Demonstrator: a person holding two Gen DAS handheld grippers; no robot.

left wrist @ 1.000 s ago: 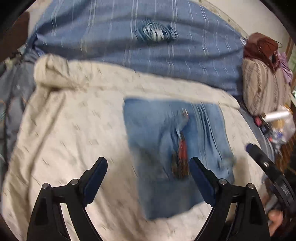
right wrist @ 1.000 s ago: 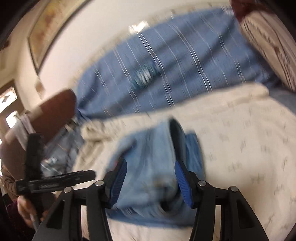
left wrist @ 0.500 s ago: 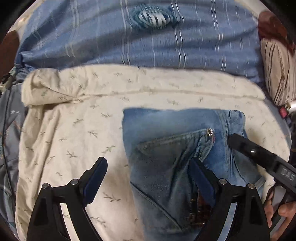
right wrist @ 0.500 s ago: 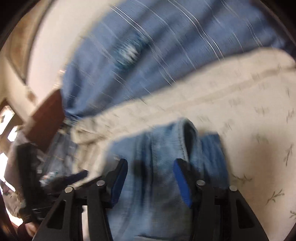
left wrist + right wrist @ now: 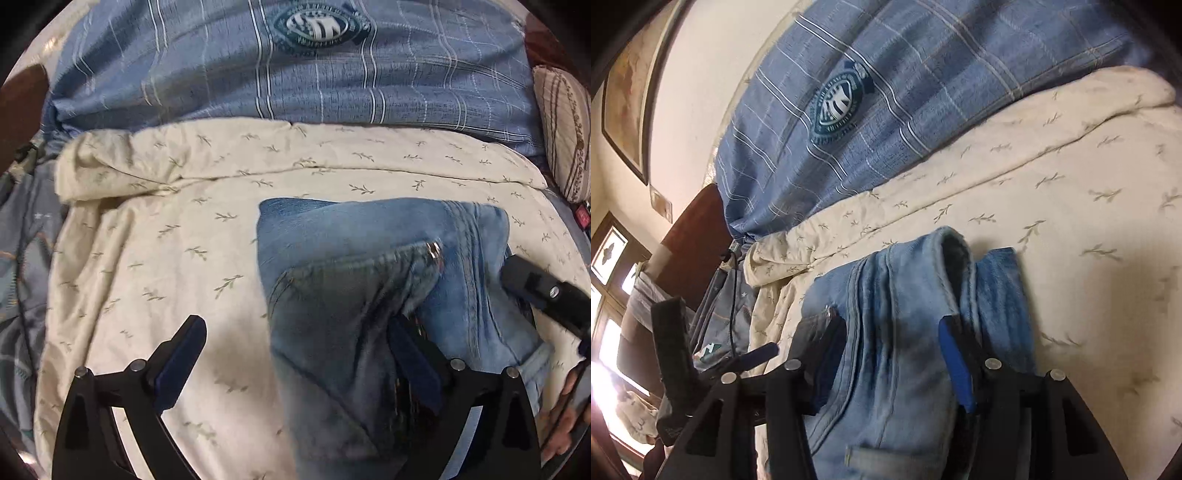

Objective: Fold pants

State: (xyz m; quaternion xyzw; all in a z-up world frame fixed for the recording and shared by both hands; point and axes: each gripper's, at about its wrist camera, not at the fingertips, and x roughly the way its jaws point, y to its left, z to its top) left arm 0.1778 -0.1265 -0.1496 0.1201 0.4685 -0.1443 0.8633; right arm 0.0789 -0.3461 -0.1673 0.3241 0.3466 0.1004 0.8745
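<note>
left tongs (image 5: 295, 363) opening, now lower over jeans (image 5: 369, 280)

Faded denim pants (image 5: 354, 273), matt cotton sheet (image 5: 155, 251)

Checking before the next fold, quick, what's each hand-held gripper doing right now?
Left hand-held gripper: opening wide, one finger over the jeans, one over the sheet; holding nothing.
Right hand-held gripper: jaws opening, folded jeans between them.
</note>
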